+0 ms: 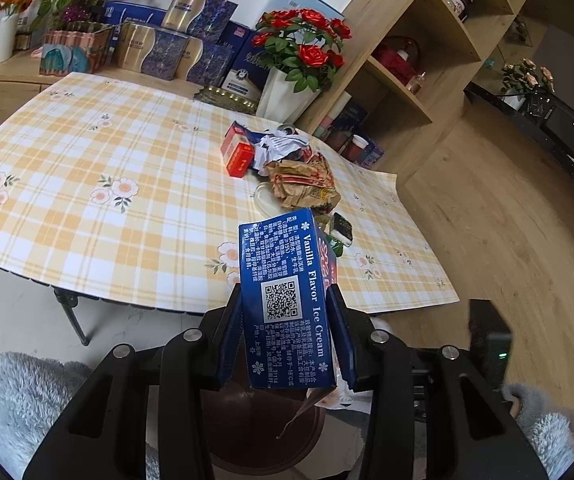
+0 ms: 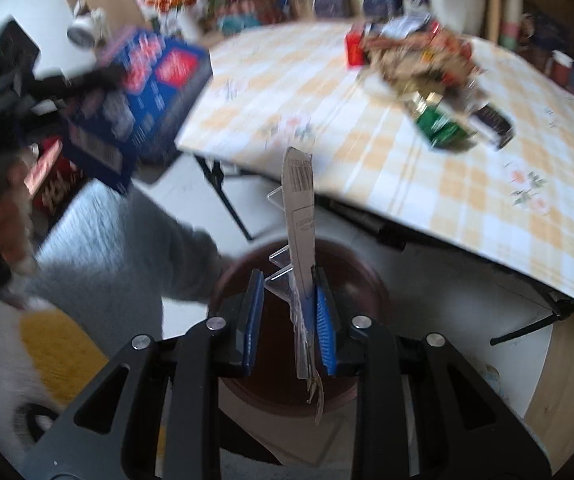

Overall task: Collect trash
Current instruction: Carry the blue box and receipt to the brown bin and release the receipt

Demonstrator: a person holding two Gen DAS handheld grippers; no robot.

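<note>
Soft, bright daylight. The left view is sharp. The right view is blurry all over. Both bend and darken at the edges.

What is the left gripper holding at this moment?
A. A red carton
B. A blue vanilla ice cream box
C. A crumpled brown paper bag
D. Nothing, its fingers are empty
B: in the left wrist view the left gripper is clamped on the blue vanilla ice cream box, while the red carton and crumpled brown paper bag lie on the table.
</note>
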